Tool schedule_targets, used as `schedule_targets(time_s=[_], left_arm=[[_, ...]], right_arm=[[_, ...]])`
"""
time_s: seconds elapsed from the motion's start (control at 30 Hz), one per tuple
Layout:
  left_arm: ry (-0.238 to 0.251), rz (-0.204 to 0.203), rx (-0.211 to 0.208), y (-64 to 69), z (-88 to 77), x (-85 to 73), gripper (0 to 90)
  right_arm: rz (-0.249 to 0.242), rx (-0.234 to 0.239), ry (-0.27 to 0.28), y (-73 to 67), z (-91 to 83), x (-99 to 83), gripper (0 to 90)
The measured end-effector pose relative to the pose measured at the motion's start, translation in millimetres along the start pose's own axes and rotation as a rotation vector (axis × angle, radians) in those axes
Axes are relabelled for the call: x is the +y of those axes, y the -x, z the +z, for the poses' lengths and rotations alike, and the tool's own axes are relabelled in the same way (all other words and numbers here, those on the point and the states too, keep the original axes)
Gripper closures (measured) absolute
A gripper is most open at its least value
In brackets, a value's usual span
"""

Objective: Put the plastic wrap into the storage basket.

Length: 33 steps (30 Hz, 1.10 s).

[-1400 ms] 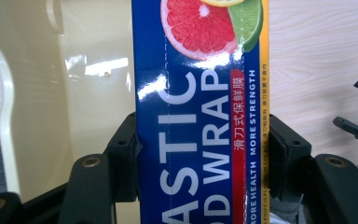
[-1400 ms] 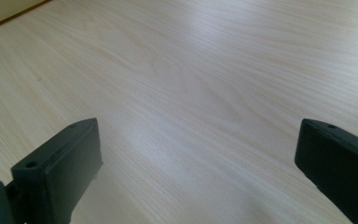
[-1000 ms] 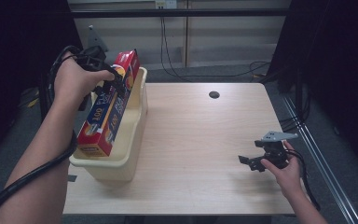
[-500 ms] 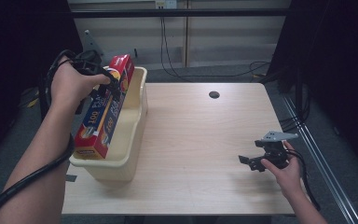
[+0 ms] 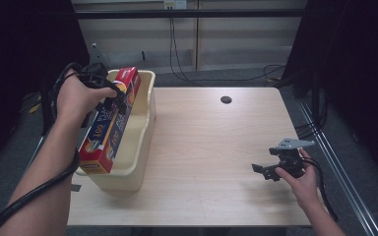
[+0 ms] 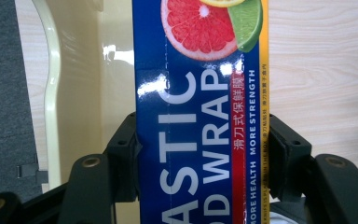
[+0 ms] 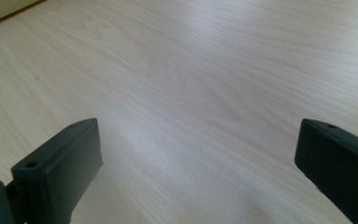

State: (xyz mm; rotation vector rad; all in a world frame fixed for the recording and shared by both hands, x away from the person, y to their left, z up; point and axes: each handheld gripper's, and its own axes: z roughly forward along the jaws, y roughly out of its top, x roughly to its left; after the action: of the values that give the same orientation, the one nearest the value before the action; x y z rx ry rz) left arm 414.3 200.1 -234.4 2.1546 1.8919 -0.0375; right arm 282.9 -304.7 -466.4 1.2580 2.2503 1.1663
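While the left gripper (image 5: 112, 101) clamps its black jaws on both long sides of the long blue-and-red cardboard box of plastic food wrap (image 5: 109, 123), the box hangs tilted over the left rim of the cream plastic tub (image 5: 147, 113), its lower end at the near left corner.

- Item in hand: box, held near its upper half; the lower end overhangs the tub's rim rather than sitting inside.
- Handling note: swing the low end inward over the tub's open floor first, then lower it lengthwise along the tub; release only once it rests flat.
- Risk: a long box gripped off-centre may pivot.
- Right gripper (image 5: 265, 171): jaws wide apart, empty, low over the pale wooden table (image 5: 206, 147), well apart from the tub.
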Motion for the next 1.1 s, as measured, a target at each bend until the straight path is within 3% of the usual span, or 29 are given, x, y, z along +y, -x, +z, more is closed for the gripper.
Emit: schedule_targets(time_s=[0.63, 1.1], left_arm=[[-0.044, -0.030, -0.013, -12.5, 29.1, -6.5, 40.7], [-0.062, -0.031, -0.013, -16.8, 41.6, -8.2, 40.7]], right_arm=[[-0.004, -0.004, 0.007, 1.0, -0.7, -0.2, 0.2], [-0.004, -0.006, 0.002, 0.7, -0.5, -0.2, 0.2]])
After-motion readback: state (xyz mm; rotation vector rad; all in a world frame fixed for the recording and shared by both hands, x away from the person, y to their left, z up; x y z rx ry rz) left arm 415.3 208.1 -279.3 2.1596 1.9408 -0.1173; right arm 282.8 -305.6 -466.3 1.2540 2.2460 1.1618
